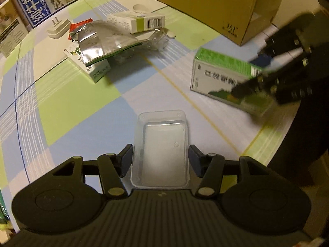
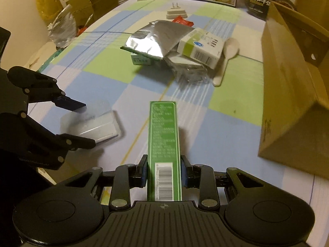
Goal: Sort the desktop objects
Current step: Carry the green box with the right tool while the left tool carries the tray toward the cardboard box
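Green box (image 2: 164, 144): long, green-and-white carton with a barcode on its narrow face, held on edge above the checked cloth, near the cardboard box (image 2: 292, 86)
Clear tray (image 1: 160, 150): shallow, transparent plastic, open side up, well apart from the cardboard box on its open side
Foil pouch (image 2: 158, 39): crumpled silver, lying atop a small carton in the heap beyond the cardboard box
White-and-green carton (image 2: 201, 47): tilted, resting on the heap
White spoon (image 2: 226, 59): plastic, lying just beside the heap, toward the cardboard box
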Demonstrator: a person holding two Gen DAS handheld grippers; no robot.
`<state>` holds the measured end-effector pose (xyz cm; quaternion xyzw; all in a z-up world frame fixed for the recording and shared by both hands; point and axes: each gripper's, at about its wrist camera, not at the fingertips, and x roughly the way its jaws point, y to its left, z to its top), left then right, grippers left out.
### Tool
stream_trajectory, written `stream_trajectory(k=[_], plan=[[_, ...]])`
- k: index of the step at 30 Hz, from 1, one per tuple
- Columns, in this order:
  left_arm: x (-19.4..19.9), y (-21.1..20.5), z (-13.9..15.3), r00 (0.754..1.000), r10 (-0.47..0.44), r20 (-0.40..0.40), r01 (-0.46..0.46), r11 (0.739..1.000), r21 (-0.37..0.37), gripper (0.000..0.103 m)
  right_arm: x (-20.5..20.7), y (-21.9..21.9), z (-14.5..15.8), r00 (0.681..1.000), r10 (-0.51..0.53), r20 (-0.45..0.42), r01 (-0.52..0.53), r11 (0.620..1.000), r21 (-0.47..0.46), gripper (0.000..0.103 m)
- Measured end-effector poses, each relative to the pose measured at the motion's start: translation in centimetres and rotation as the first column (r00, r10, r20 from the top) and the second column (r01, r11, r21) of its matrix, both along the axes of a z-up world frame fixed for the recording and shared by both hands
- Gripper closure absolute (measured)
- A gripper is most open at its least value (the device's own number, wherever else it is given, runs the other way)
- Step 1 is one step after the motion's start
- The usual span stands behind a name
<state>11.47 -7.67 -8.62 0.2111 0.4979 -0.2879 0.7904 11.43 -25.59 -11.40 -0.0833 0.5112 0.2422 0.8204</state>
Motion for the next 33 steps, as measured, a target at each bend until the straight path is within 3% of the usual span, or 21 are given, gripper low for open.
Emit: stream_trajectory(k=[5,9,14,26,27,29,33], plan=[[-1.1,-0.9,0.0,0.999,0.046,0.01,-0.046,0.998,-0.036,0.05,-0.7,-0.5,-0.6,1.0,-0.013,0.009,0.013,1.0,0.023,0.071],[-1.1,-0.6,-0.1,0.993,0.116,-0.002,-0.116,0.99,-0.084,0.05,-0.7,-0.5,-0.9,0.999,-0.027,0.03,0.026,0.999,0.031,0.061],[-1.2,-0.4,-0.7,0.984,0.177,0.01,-0.175,0.978,-0.115,0.05,-0.8,-0.3,-1.3,0.998,-0.025,0.058,0.023,0.999,0.038,0.06],[-1.8,-1.3,-1.5,0.968,0.242,0.07,-0.235,0.967,-0.101,0.051,-1.0,0.2,-2.3,0.995,-0.01,0.098,0.008,1.0,0.026,0.06],[-1.9,-1.4,-1.5,0.966,0.249,0.076,-0.241,0.966,-0.096,0.052,-1.0,0.3,-2.4,0.995,-0.01,0.099,0.007,1.0,0.025,0.061],[-2.1,-1.4,-1.5,0.962,0.262,0.079,-0.254,0.962,-0.096,0.052,-0.9,0.4,-2.4,0.995,-0.004,0.102,0.002,1.0,0.014,0.075],[-2.3,-1.1,-1.4,0.953,0.294,0.069,-0.285,0.952,-0.112,0.052,-1.2,0.3,-2.3,0.992,-0.009,0.129,0.009,1.0,0.0,0.075]])
